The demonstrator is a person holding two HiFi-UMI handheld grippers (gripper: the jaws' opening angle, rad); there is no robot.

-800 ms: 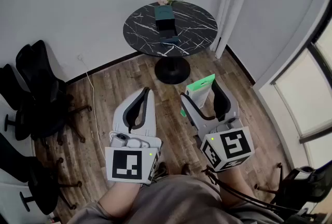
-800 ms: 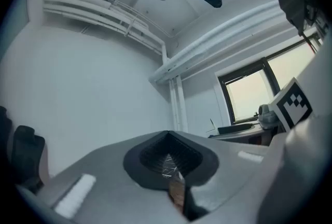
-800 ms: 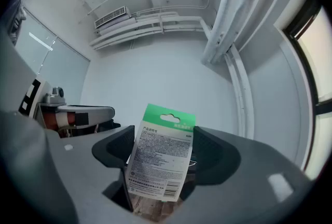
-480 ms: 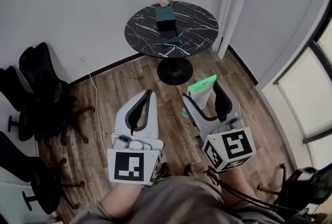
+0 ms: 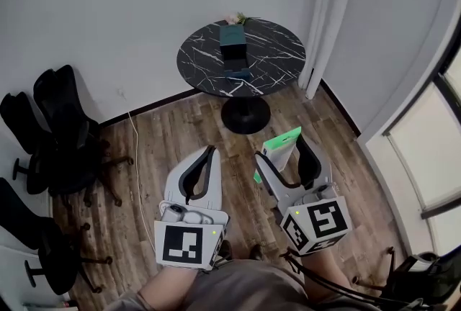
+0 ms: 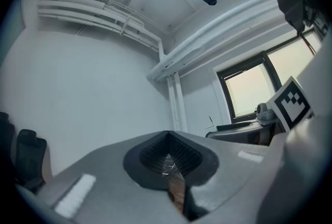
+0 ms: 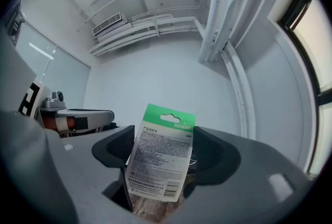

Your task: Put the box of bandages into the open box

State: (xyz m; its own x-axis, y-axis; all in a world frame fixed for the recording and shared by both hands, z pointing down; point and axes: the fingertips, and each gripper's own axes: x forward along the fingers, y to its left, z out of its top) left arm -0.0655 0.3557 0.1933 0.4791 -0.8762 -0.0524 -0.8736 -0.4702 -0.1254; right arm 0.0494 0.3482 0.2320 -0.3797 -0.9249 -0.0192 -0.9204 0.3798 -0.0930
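Observation:
My right gripper (image 5: 288,155) is shut on the box of bandages (image 5: 277,147), a flat white pack with a green top and hang hole; in the right gripper view the box of bandages (image 7: 162,162) stands upright between the jaws. My left gripper (image 5: 202,162) is shut and holds nothing; in the left gripper view its jaws meet with only a thin slit between them. Both are held over the wooden floor, well short of the round black marble table (image 5: 270,65). The dark teal open box (image 5: 232,39) sits on that table with a small dark item (image 5: 239,75) in front of it.
Black office chairs (image 5: 50,129) stand along the left wall, with a cable (image 5: 133,151) trailing on the floor. White pipes (image 5: 328,14) run up the corner right of the table. A window (image 5: 432,137) is on the right. A small flower (image 5: 234,17) lies at the table's far edge.
The view has shifted so the table sits slightly lower and nearer. Both grippers have dropped a little lower in the picture, still holding as before.

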